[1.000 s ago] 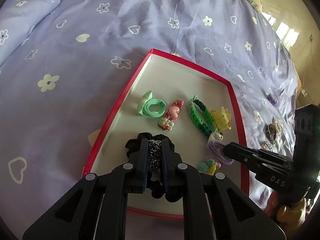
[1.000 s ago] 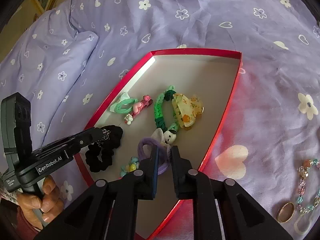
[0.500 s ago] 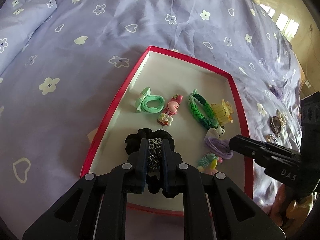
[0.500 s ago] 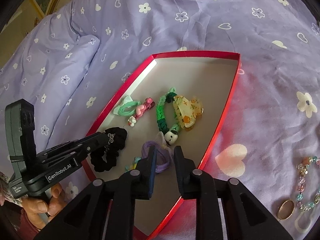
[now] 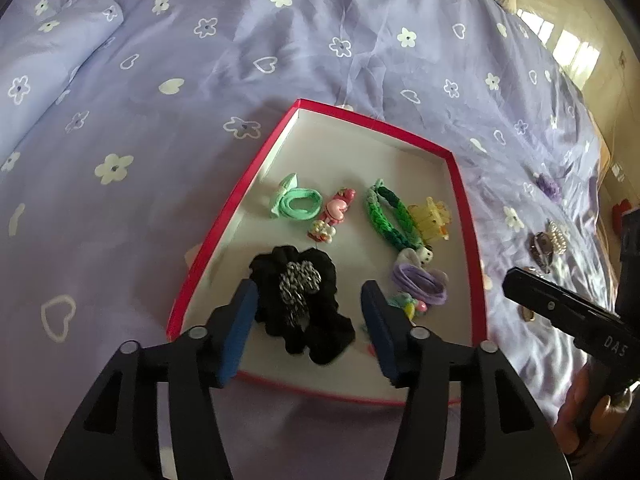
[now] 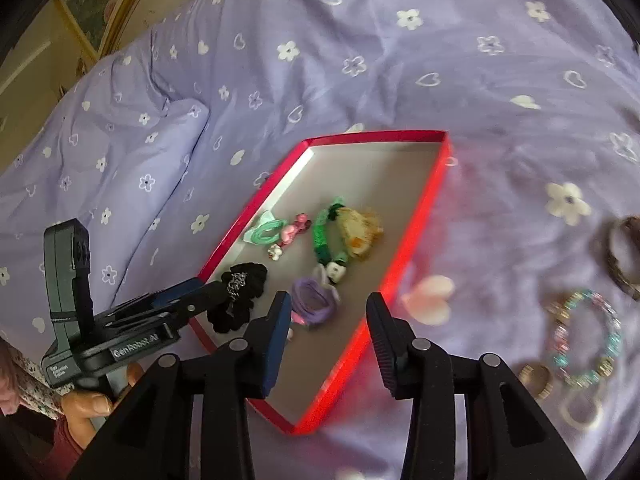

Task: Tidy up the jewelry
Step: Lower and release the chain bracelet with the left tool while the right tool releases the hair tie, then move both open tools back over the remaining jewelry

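Nearest, the left gripper [image 5: 306,294] had just been opening, jaws apart, the black scrunchie [image 5: 300,298] lying free between them at the red tray's [image 5: 218,236] near end; soft, light, best pinched by its bunched fabric. The right gripper [image 6: 328,312] had also just been opening, jaws apart and empty, above one purple hair tie [image 6: 314,300] inside the tray. Farther in lay one mint tie [image 5: 298,204], one green braid [image 5: 386,216] and one brittle-looking yellow claw clip [image 5: 430,220].

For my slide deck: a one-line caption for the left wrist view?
Left gripper open over the black scrunchie lying in the red-rimmed tray on a lilac bedspread.
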Action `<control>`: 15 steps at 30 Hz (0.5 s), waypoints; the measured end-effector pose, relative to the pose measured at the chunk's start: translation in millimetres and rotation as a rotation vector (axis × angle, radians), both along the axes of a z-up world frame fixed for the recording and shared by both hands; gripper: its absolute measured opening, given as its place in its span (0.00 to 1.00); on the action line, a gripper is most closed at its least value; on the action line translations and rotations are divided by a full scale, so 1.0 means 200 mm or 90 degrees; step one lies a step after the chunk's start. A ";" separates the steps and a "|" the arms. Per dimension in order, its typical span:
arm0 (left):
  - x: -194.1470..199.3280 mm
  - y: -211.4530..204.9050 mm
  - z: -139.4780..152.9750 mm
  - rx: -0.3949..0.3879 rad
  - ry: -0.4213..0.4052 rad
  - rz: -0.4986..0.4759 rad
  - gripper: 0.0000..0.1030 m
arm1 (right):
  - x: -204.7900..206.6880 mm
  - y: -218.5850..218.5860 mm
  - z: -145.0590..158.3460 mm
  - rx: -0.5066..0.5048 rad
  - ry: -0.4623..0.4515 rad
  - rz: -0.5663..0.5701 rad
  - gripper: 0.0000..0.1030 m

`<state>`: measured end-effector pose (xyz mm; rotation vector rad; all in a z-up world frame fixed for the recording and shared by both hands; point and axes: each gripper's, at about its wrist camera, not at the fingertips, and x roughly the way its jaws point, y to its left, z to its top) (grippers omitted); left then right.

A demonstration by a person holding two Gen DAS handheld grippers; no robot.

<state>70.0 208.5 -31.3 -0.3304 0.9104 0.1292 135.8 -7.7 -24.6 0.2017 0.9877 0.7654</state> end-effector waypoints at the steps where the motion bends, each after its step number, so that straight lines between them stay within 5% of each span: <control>1: -0.02 -0.01 0.01 -0.001 0.000 0.003 0.58 | -0.01 -0.03 0.00 0.001 0.000 -0.006 0.41; 15: -0.10 -0.28 0.12 -0.006 -0.018 -0.047 0.63 | -0.13 -0.55 0.01 0.001 -0.002 -0.114 0.44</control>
